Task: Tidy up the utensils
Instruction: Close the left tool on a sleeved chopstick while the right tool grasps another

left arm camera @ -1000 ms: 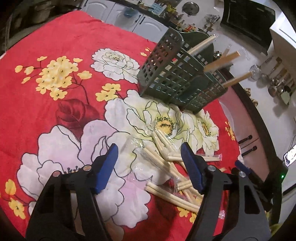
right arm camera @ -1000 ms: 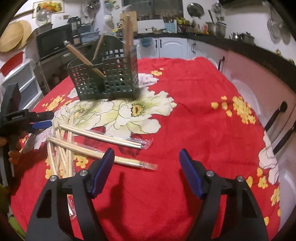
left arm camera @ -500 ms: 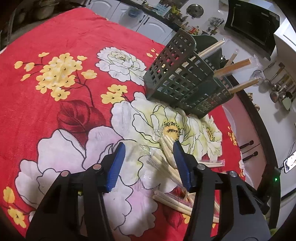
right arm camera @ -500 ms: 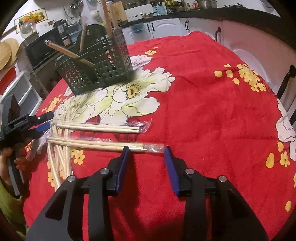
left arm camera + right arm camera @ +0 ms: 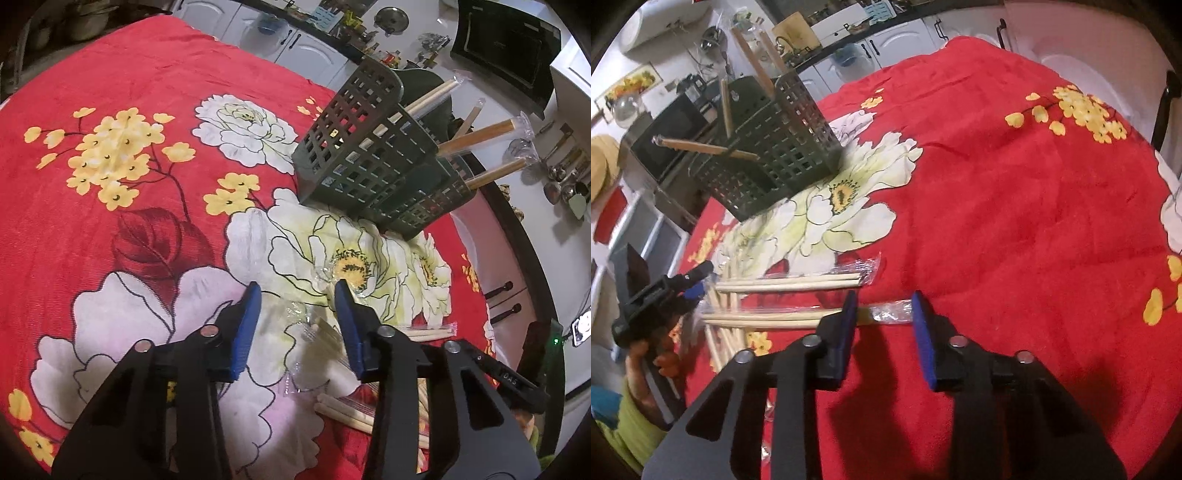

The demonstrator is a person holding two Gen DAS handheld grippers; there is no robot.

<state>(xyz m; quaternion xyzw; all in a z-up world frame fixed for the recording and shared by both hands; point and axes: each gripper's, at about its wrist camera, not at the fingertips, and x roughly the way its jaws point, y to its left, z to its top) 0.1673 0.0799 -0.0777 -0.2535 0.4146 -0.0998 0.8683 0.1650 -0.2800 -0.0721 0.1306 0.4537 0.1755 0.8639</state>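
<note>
Kitchen, red floral cloth (image 5: 1015, 192) on surface.
Both tongs angled down, closing: left tongs (image 5: 297, 295) and right tongs (image 5: 884, 301) each spread around wrapped chopsticks (image 5: 798, 319).

My left wrist camera sits just behind its blue-padded black left gripper (image 5: 297, 306), looking steeply down, close over the round table's red flowered cloth (image 5: 110, 206), toward the dark green slotted plastic basket (image 5: 369, 155) by the far edge. My right wrist camera looks down past the right gripper (image 5: 884, 314) from another side. Both views share the basket (image 5: 775, 147), the cloth (image 5: 1015, 206) and the wrapped pale wooden chopsticks (image 5: 786, 284); the right view also catches the left gripper (image 5: 683, 280).
</note>
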